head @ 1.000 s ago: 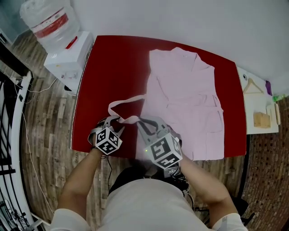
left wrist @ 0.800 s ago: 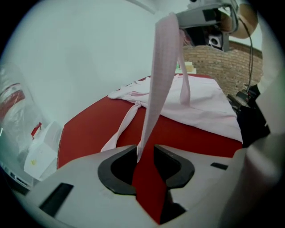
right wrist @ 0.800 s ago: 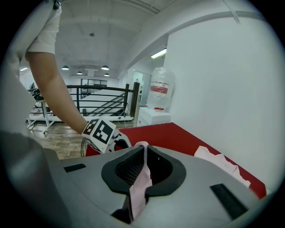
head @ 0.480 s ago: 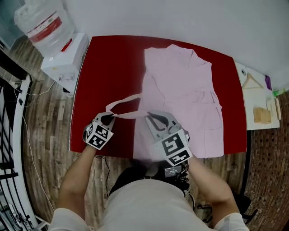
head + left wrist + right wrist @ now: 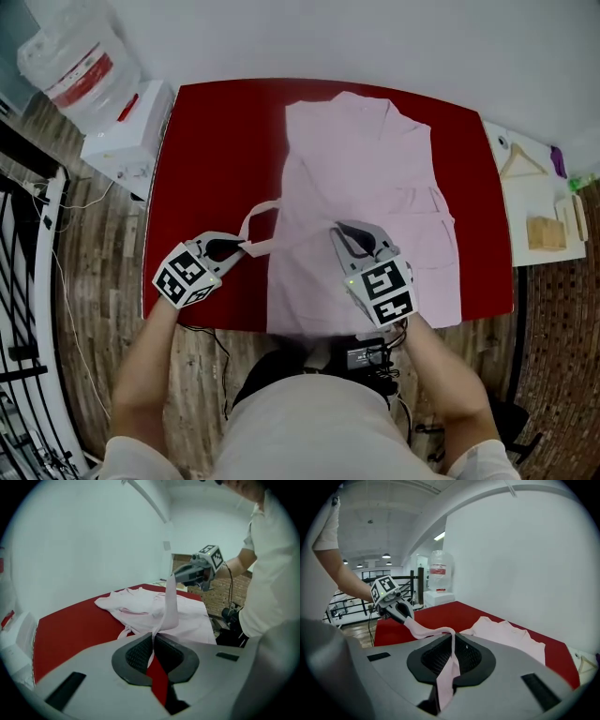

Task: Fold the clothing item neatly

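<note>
A pale pink robe-like garment [image 5: 366, 178] lies spread flat on the red table [image 5: 216, 141]. Its long pink belt [image 5: 291, 242] stretches in the air between my two grippers near the table's front edge. My left gripper [image 5: 223, 251] is shut on one part of the belt, left of the garment. My right gripper [image 5: 352, 239] is shut on another part, above the garment's lower half. In the left gripper view the belt [image 5: 171, 602] rises from my left gripper [image 5: 153, 641] toward the right gripper [image 5: 183, 576]. In the right gripper view the belt [image 5: 426, 631] runs from my right gripper [image 5: 452, 646] to the left gripper [image 5: 401, 611].
A white water dispenser [image 5: 122, 127] with a large bottle [image 5: 70, 66] stands off the table's far left corner. A white side surface at the right holds a wooden hanger [image 5: 525, 164] and wooden blocks [image 5: 544, 234]. A black railing [image 5: 28, 281] runs along the left.
My left gripper has shut on the belt and lifted it off the table, moving left. My right gripper has carried its part of the belt to the right, pulling the belt straighter.
</note>
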### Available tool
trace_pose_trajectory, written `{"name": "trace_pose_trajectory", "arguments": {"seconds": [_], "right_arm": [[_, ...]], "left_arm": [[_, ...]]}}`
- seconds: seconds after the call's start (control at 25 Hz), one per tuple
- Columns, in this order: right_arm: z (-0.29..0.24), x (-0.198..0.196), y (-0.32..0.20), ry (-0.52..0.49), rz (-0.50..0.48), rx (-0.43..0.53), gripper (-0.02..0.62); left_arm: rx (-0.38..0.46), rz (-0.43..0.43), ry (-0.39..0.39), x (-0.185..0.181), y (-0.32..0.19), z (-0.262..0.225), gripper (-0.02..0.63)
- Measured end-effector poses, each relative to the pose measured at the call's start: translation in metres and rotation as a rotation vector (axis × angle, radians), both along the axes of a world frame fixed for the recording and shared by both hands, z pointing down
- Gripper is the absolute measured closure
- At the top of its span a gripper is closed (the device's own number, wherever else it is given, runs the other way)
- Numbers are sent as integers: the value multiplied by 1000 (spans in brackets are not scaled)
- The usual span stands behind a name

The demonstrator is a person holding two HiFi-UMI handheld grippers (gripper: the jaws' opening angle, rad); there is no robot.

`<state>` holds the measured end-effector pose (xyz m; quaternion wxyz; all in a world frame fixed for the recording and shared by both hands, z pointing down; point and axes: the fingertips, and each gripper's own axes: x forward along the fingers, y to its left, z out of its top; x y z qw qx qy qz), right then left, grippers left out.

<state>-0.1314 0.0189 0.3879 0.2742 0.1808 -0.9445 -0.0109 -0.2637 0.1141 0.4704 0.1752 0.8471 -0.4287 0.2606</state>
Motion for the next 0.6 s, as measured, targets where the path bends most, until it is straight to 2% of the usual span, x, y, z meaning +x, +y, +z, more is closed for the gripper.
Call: {"name": "trace_pose_trajectory", "arguments": {"seconds": [0.24,0.36,0.6], "right_arm": [[9,41,-39,13,83,-29,565],[13,60,-60,5,125,-51,565],[27,99,-106,-15,202,-96,565]], "left_arm": [[65,-57,41,31,-43,-32,592],[70,-62,60,54,-67,-42,592],[59,-44,37,99,-114,-47,592]]}}
